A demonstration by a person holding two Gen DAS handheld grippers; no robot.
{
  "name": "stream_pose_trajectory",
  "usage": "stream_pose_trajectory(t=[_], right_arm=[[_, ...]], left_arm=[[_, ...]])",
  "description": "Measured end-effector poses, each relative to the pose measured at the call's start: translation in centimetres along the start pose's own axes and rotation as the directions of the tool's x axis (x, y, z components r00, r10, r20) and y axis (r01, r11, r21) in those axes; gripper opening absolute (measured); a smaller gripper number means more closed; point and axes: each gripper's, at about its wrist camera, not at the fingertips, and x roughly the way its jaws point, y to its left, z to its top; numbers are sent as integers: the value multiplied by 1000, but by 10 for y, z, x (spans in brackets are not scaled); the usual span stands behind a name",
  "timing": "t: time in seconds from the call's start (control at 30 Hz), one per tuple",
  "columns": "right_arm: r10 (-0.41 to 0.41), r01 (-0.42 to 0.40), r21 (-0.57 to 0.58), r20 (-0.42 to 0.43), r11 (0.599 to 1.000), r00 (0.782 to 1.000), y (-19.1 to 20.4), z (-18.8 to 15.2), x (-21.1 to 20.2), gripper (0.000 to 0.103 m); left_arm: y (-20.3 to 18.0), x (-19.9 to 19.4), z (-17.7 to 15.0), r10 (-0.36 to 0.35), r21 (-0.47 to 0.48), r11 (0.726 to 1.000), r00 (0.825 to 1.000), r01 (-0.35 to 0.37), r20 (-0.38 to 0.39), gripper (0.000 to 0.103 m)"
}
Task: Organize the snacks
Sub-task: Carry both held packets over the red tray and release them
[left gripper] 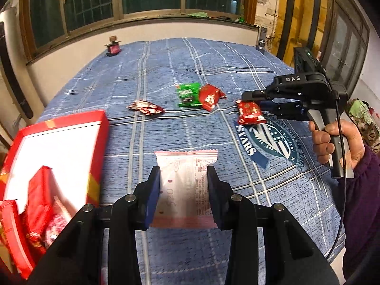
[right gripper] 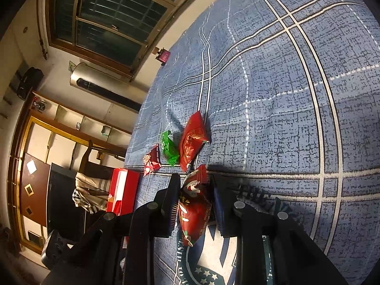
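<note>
Clamping a pale pink-edged snack packet [left gripper: 187, 185] between the jaws of my left gripper [left gripper: 184, 190], I hold it above the blue plaid bedspread [left gripper: 147, 76], its printed back facing the camera. Just to the left sits the open red box [left gripper: 71, 147] with red wrappers already inside. My right gripper [left gripper: 255, 101], with a hand [left gripper: 337, 142] on its handle, is clenched on a red snack packet [left gripper: 250, 112] over the round "STARS" emblem [left gripper: 268, 140] printed on the spread. Farther out on the bed lie a green packet [left gripper: 188, 95] touching another red packet [left gripper: 210, 97], and a red-and-white packet [left gripper: 146, 107] lying apart, nearer the box.
</note>
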Motion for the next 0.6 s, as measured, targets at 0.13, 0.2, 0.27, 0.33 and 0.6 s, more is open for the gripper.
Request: stream_pose_trajectory(t=[0.13, 0.2, 0.27, 0.33, 0.6], right_arm=[[2, -2, -19, 22, 1000, 1000, 3, 0, -6, 26], [-7, 8, -40, 37, 999, 999, 6, 0, -9, 26], [-16, 19, -59, 61, 998, 998, 10, -1, -13, 26], [-35, 39, -58, 76, 998, 997, 14, -3, -17, 26], [23, -17, -67, 94, 998, 995, 64, -28, -29, 26]], left_arm=[[10, -13, -4, 20, -24, 1000, 1000, -20, 8, 36], [17, -22, -8, 30, -39, 999, 999, -30, 15, 36], [22, -29, -10, 37, -44, 998, 999, -36, 26, 36], [32, -41, -13, 49, -55, 997, 998, -46, 50, 36], [76, -73, -24, 85, -136, 988, 988, -67, 127, 36]])
